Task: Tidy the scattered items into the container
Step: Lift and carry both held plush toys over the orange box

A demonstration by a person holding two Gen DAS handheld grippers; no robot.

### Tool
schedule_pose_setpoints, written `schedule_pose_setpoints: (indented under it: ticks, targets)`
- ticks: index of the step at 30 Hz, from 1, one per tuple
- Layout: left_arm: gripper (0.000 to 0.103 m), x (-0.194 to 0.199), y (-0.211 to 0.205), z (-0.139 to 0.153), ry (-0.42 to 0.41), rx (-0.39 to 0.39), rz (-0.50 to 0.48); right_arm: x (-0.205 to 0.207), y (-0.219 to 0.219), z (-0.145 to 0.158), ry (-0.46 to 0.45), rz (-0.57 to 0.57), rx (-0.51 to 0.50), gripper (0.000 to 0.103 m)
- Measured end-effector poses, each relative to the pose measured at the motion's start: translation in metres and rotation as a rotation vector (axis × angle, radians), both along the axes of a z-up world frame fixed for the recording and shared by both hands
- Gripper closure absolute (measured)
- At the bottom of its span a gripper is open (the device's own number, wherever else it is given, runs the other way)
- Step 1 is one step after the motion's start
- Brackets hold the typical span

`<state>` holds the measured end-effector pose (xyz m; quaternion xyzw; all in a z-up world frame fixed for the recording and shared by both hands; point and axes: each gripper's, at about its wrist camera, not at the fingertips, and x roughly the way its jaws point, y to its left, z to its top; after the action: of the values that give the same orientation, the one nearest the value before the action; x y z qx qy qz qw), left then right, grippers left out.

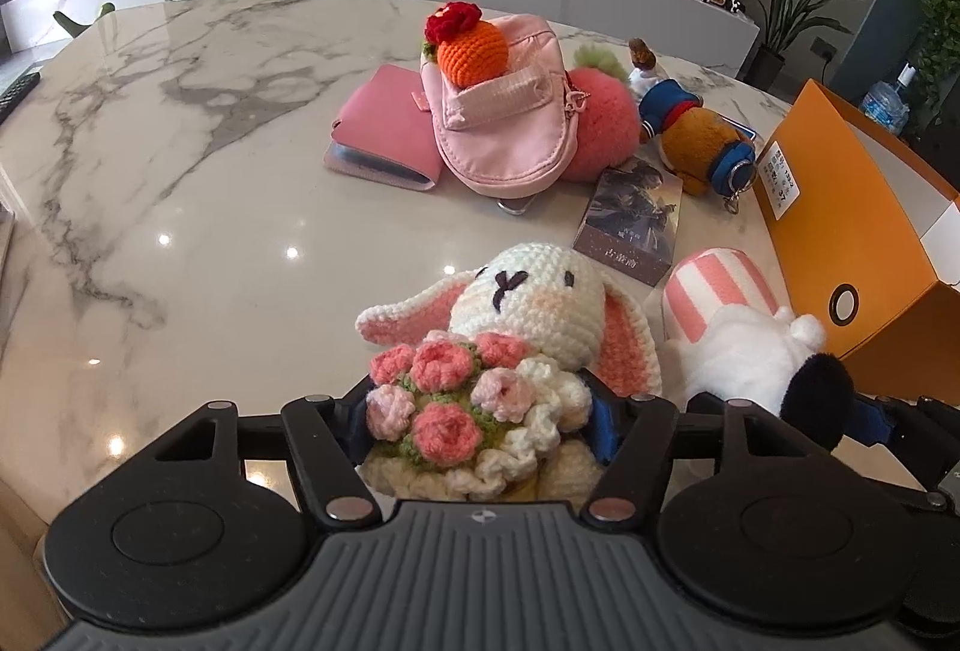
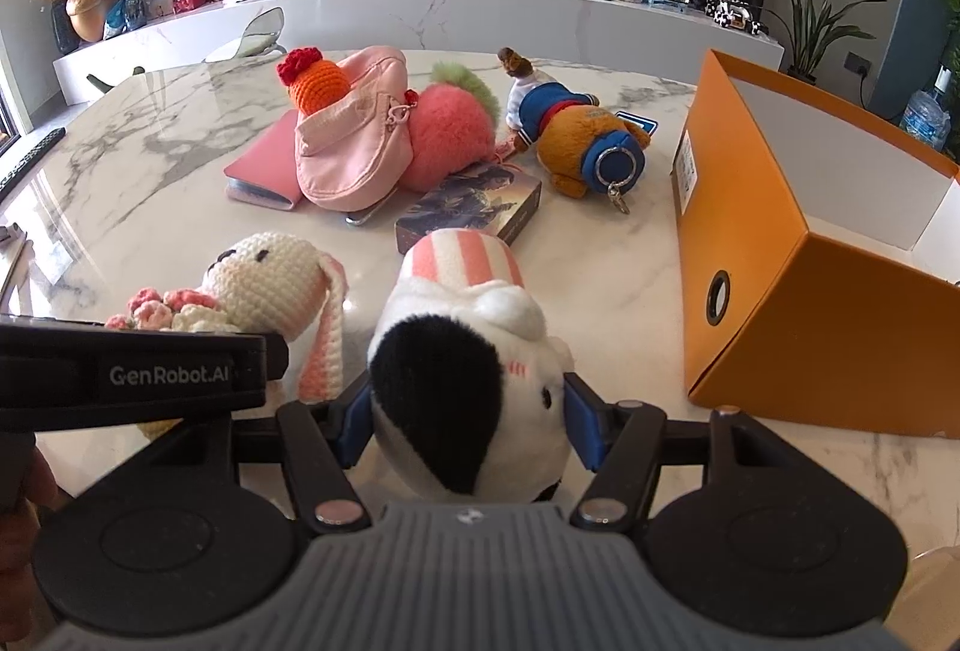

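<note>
My left gripper (image 1: 480,411) is shut on a crocheted white rabbit (image 1: 534,303) that holds a pink flower bouquet; the rabbit also shows in the right wrist view (image 2: 270,279). My right gripper (image 2: 468,411) is shut on a white plush toy (image 2: 468,387) with a black patch and a pink-striped end; the toy also shows in the left wrist view (image 1: 738,339). The open orange box (image 2: 810,291) stands to the right, and it shows in the left wrist view (image 1: 840,207) too.
On the marble table (image 2: 150,159) lie a pink pouch (image 2: 354,147) with an orange crochet ball (image 2: 315,81), a pink wallet (image 2: 264,171), a pink fluffy strawberry (image 2: 450,129), a brown bear keychain (image 2: 582,135) and a dark card box (image 2: 474,207).
</note>
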<state>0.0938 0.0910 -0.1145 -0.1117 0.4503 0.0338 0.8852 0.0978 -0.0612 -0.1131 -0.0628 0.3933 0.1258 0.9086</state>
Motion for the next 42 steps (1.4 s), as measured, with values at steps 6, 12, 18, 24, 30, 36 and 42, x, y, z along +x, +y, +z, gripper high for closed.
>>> schedule_pose_setpoints:
  ticks: [6, 12, 18, 24, 30, 36, 42]
  targets:
    - [0.030, -0.003, 0.000, 0.017, -0.040, 0.005, 0.017, -0.001, -0.008, 0.011, -0.024, -0.024, 0.030, 0.038]
    - [0.030, -0.009, -0.010, 0.046, -0.110, 0.009, 0.013, -0.005, -0.017, 0.030, -0.085, -0.050, 0.054, 0.038]
    - [0.031, -0.007, -0.029, 0.080, -0.184, 0.006, -0.020, -0.012, -0.029, 0.059, -0.178, -0.056, 0.073, 0.038]
    - [0.031, -0.001, -0.057, 0.107, -0.246, 0.009, -0.071, -0.015, -0.052, 0.081, -0.248, -0.095, 0.086, 0.038]
    - [0.030, 0.009, -0.093, 0.123, -0.288, 0.007, -0.145, -0.013, -0.082, 0.101, -0.307, -0.162, 0.088, 0.038]
    - [0.030, 0.025, -0.130, 0.136, -0.332, -0.007, -0.205, -0.006, -0.118, 0.116, -0.358, -0.219, 0.075, 0.038]
    - [0.030, 0.045, -0.168, 0.142, -0.356, -0.032, -0.264, 0.007, -0.157, 0.122, -0.365, -0.285, 0.057, 0.038]
